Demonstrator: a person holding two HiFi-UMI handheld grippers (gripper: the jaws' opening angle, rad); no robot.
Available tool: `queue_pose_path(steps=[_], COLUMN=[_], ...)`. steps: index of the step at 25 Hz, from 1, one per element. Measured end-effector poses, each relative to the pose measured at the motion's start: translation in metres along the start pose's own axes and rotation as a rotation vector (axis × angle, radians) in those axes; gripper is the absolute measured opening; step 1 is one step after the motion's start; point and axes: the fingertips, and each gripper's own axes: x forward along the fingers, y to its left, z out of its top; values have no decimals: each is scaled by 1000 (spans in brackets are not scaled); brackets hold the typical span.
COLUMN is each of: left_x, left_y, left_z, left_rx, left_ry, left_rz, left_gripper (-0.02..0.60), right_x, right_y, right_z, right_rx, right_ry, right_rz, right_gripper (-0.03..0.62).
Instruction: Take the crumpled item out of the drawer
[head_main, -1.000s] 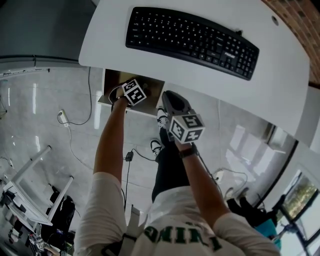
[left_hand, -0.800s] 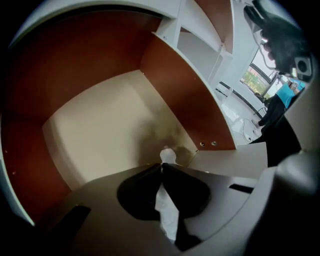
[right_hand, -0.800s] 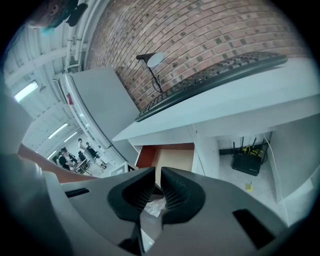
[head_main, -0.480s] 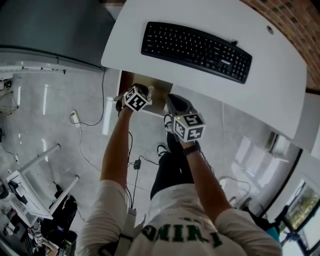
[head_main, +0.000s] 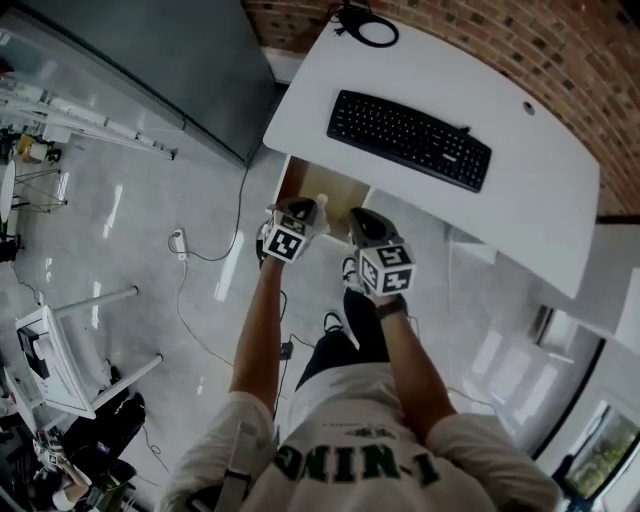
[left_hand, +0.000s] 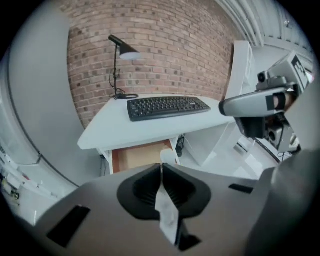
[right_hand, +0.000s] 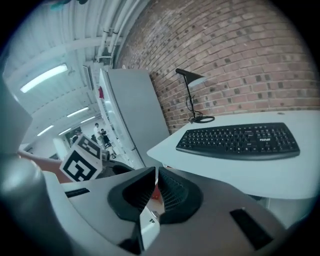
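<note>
The wooden drawer (head_main: 303, 183) stands open under the white desk (head_main: 520, 190); the left gripper view shows its bare brown bottom (left_hand: 136, 156). My left gripper (head_main: 308, 213) hangs in front of the drawer, above the floor. Its jaws are shut on a small white crumpled item (left_hand: 169, 155) that sticks out just past the tips (head_main: 320, 203). My right gripper (head_main: 362, 222) floats beside it to the right, level with the desk's front edge. Its jaws (right_hand: 154, 170) are shut with nothing in them.
A black keyboard (head_main: 410, 138) lies on the desk, with a desk lamp (left_hand: 120, 50) at its far left corner by the brick wall. A grey cabinet (head_main: 170, 50) stands to the left. Cables and a power strip (head_main: 180, 240) lie on the glossy floor, a white rack (head_main: 60, 350) further left.
My left gripper has drawn back out of the drawer toward the person, the white item at its tips. The head view has pulled away from the desk. The right gripper stayed alongside.
</note>
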Motion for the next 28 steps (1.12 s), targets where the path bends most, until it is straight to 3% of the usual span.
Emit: queue_pose_path(steps=[9,17,21,28], left_x=[-140,-250,-296,-357], left_y=[-17,-14,-16,-19], left_z=[40,70,86,98], left_rx=[-91,-214,-197,-198], left_ry=[-233,-503,-630,-754], left_rz=[172,310,395,481], left_gripper=[12,12,12,12], right_x=[-44,-68,-89,-133], right_y=[48,88,96,111], right_z=[49,100,130,170], right_rx=[-73,-163,-191,-257], right_ry=[-90,-198,-285,-390], right_rz=[24,45,26,-26], right_gripper=[20,20,14,6])
